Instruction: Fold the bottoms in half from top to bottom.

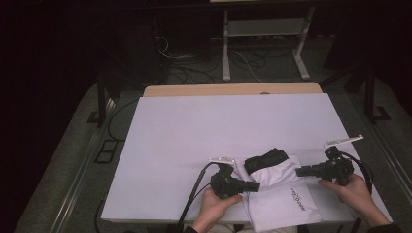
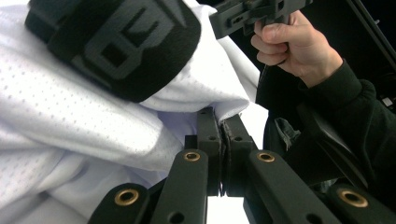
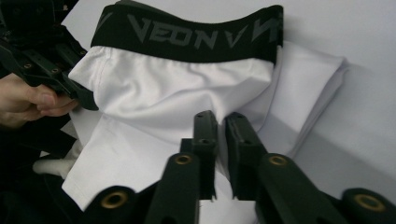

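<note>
One white table point(image 1: 194, 145), one garment, two grippers, two hands. The garment is a pair of white shorts point(image 1: 282, 189) with one black waistband point(image 1: 265, 160) carrying grey lettering; it lies folded near the front edge of the table, right of centre, between the two grippers. The waistband end sits toward the far side, the white body toward the person, with one small dark printed mark on the white cloth. Left gripper point(image 1: 255, 186): held in the left hand point(image 1: 214, 206), pointing right along the table, jaws drawn tight together on a fold of the white fabric at the garment's left edge; in the left gripper view point(image 2: 223, 140) the cloth bunches right at the jaw tips. Right gripper point(image 1: 299, 171): held in the right hand point(image 1: 357, 191), pointing left at the garment's right edge. In the right gripper view point(image 3: 220, 126) its jaws stand a narrow gap apart, with white fabric lying in front of and between the tips; pads not pressing on it. One cable trails from each gripper, two counted. Floor behind the table: one metal stand point(image 1: 265, 43) and loose cables.
</note>
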The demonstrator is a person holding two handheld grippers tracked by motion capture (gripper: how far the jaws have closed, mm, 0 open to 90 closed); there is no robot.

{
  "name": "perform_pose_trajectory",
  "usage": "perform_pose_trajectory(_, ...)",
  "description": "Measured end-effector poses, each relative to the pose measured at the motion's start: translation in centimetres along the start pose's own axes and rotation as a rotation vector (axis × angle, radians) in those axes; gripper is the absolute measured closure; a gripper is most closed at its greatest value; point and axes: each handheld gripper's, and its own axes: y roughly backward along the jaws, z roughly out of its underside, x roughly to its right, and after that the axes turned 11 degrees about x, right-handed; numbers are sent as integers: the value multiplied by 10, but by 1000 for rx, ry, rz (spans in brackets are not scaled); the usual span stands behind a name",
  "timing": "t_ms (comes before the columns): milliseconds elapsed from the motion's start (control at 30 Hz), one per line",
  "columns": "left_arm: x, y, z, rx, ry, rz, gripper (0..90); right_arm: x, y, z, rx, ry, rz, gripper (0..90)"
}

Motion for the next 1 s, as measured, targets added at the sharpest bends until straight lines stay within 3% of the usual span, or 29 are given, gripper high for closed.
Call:
perform_pose_trajectory(533,2,-1,4,-15,-12,-19,868,-3,2,-13,52,40,31,585)
perform_pose_trajectory(800,5,-4,3,-25,-22,-23,868,-1,-14,-27,65,83,85,503)
perform_pose_trajectory(1000,6,-5,4,-30,-26,-22,868,14,-31,-38,60,52,92,491)
